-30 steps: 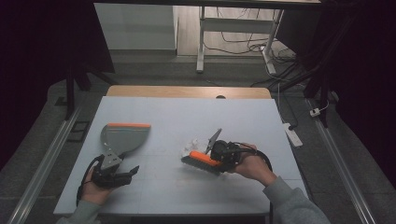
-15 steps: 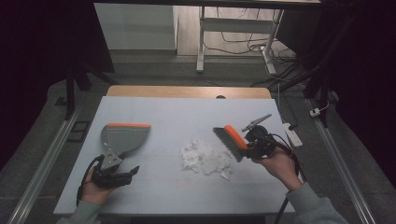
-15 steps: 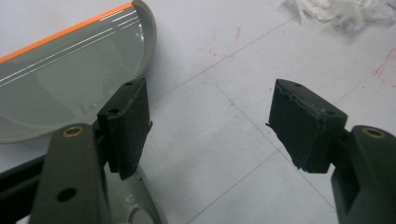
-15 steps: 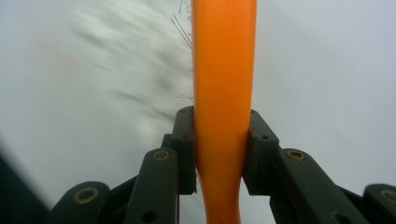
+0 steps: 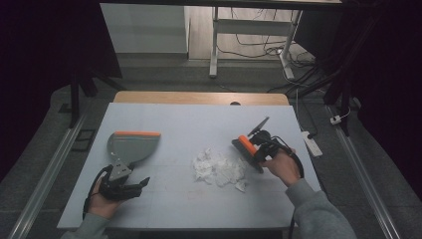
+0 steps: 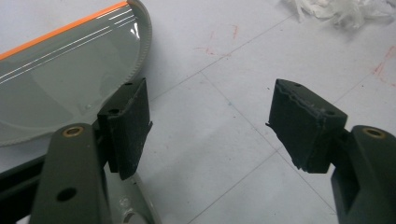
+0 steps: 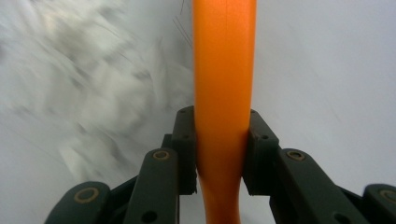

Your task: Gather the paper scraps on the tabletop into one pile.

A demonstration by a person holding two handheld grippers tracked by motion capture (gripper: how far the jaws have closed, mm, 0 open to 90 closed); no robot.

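1. On the pale tabletop (image 5: 199, 209), the right hand-held gripper (image 5: 255, 148) clamps the orange handle of a brush (image 5: 247, 151), set just right of a heap of white paper scraps (image 5: 219, 169).
2. At the left, the left hand-held gripper (image 5: 130, 184) rests with jaws wide apart and empty; the grey dustpan (image 5: 132, 148) lies just beyond it, orange lip facing away.
3. Judging by this, sweeping is under way: scraps gathered, none in the pan.
4. Next, the left likely must grip the pan's handle while the brush drives the heap leftward.
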